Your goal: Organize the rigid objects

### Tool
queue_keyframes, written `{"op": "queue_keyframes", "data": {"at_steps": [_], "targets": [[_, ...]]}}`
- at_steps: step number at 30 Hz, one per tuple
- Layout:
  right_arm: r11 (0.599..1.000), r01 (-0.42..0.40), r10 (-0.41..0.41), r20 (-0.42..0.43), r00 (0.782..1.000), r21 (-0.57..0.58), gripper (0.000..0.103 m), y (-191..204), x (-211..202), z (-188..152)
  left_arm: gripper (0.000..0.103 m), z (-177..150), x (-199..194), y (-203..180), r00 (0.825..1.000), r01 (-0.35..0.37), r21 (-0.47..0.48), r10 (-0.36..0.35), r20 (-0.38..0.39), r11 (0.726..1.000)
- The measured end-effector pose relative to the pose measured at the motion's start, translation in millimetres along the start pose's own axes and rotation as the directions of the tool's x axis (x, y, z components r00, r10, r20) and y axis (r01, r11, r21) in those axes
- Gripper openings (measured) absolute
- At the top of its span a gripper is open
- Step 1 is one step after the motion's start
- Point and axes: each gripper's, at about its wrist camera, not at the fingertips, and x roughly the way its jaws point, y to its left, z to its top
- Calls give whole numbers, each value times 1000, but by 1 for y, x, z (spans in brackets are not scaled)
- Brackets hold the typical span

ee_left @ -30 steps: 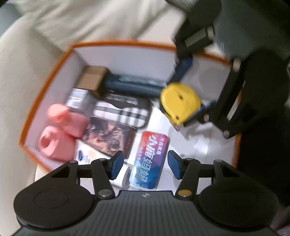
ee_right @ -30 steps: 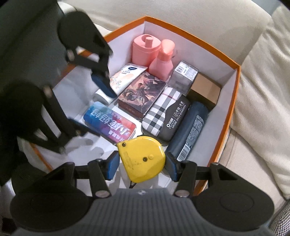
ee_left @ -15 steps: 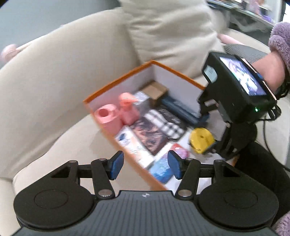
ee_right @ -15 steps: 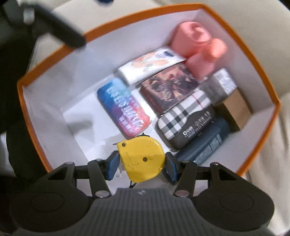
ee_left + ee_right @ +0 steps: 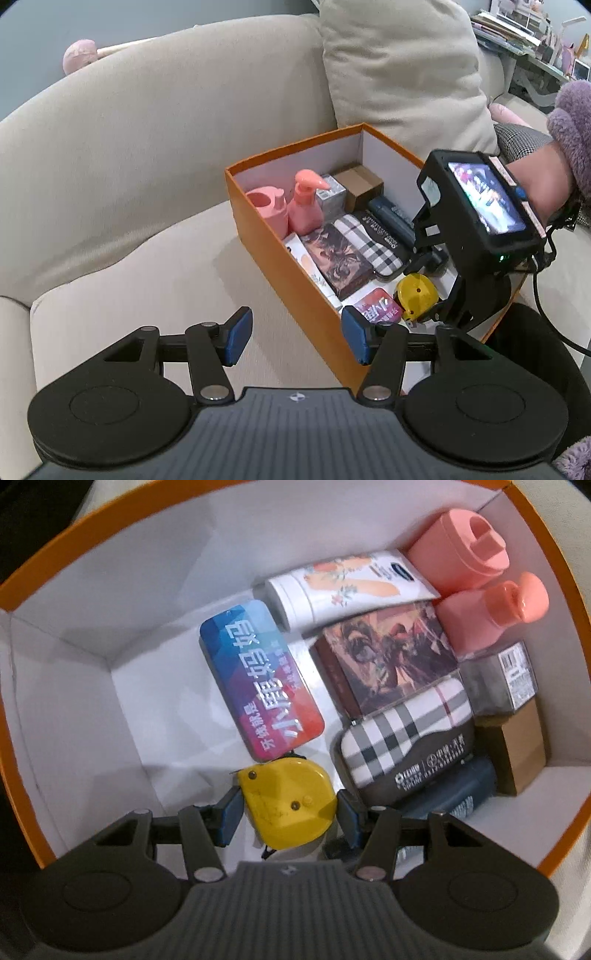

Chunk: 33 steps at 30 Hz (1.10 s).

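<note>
An orange box (image 5: 291,288) with white inner walls (image 5: 74,686) sits on a beige sofa. My right gripper (image 5: 288,808) is shut on a yellow tape measure (image 5: 288,805) and holds it low inside the box, next to a blue-and-red tin (image 5: 258,679). The tape measure also shows in the left wrist view (image 5: 417,295). My left gripper (image 5: 295,339) is open and empty, outside the box, above the seat cushion at the box's near corner.
The box also holds a lotion tube (image 5: 347,587), two pink bottles (image 5: 461,554), a picture box (image 5: 388,653), a plaid case (image 5: 402,738), a dark case (image 5: 454,797), a silver box (image 5: 506,675) and a brown carton (image 5: 521,746). A cushion (image 5: 399,70) leans behind.
My left gripper has pulled back out of the box and away over the seat. My right gripper has lowered the tape measure deeper into the box.
</note>
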Motion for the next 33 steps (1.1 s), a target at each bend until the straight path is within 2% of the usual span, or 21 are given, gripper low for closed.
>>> {"op": "queue_keyframes", "data": {"at_steps": [7,14,19,23,27,31,32,33], "targets": [[999,17,-16,-21,1000,44,56,-13,2,-2,65,-2,-3,-6,1000,26,2,-26,5,1000],[996,55,-57,23,998,76,63,-16,-25,-12,65,-4,-13,-10,999,34,-11,-34,22,999],[982,74,-95,116,989,171,63,-8,-62,-21,65,-10,-31,-14,999,7,-12,-6,52,1000],[952,66,-144,245,959,300,63,11,-103,-26,66,-17,-51,-16,996,-21,-19,23,85,1000],[908,34,-197,355,914,417,63,34,-137,-30,69,-24,-72,-19,989,-59,-21,62,132,998],[826,-9,-279,424,861,563,64,51,-164,-39,77,-28,-92,-19,979,-89,-35,94,180,995],[801,-19,-302,431,850,599,66,54,-168,-41,80,-30,-96,-20,975,-96,-41,103,197,995],[766,-30,-334,438,834,642,76,59,-174,-43,81,-31,-102,-20,969,-106,-49,114,217,993]]}}
